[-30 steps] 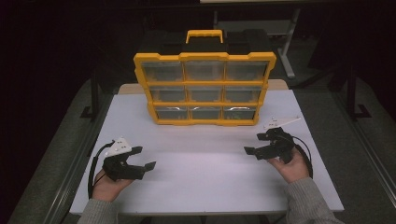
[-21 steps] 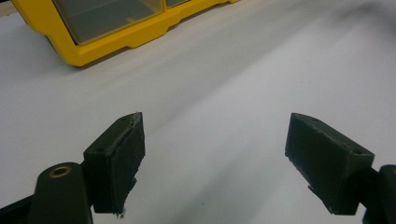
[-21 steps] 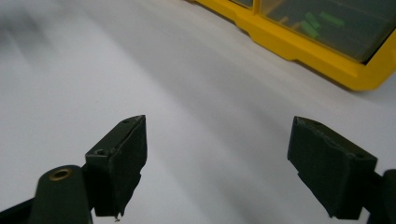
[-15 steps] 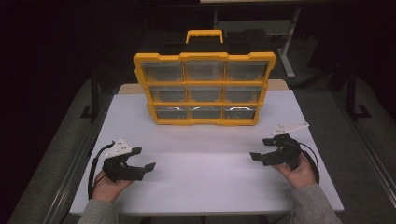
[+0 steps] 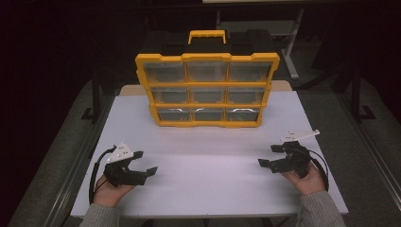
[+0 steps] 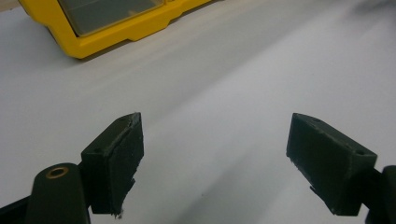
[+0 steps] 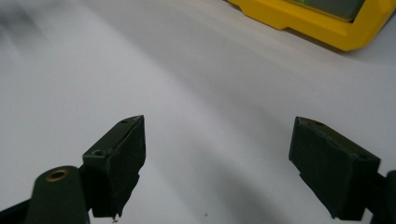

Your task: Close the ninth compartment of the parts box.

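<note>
Jaws of your left gripper (image 5: 144,165) and right gripper (image 5: 270,157) gape wide, holding nothing, low in the frame over the white table (image 5: 208,156), yellow drawer organizer (image 5: 207,90) upper centre, dark room behind.

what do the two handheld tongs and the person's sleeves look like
Both tongs are black, each with two blocky flat-faced jaws. The left tongs carry a grey three-cornered plate with small dots on top, and a black cable loops from their rear. The right tongs carry a similar pale plate sticking out to the side, with a black cable curling behind the hand. A brass-coloured ring shows near one jaw base in each gripper view. The sleeves are grey knit.
</note>
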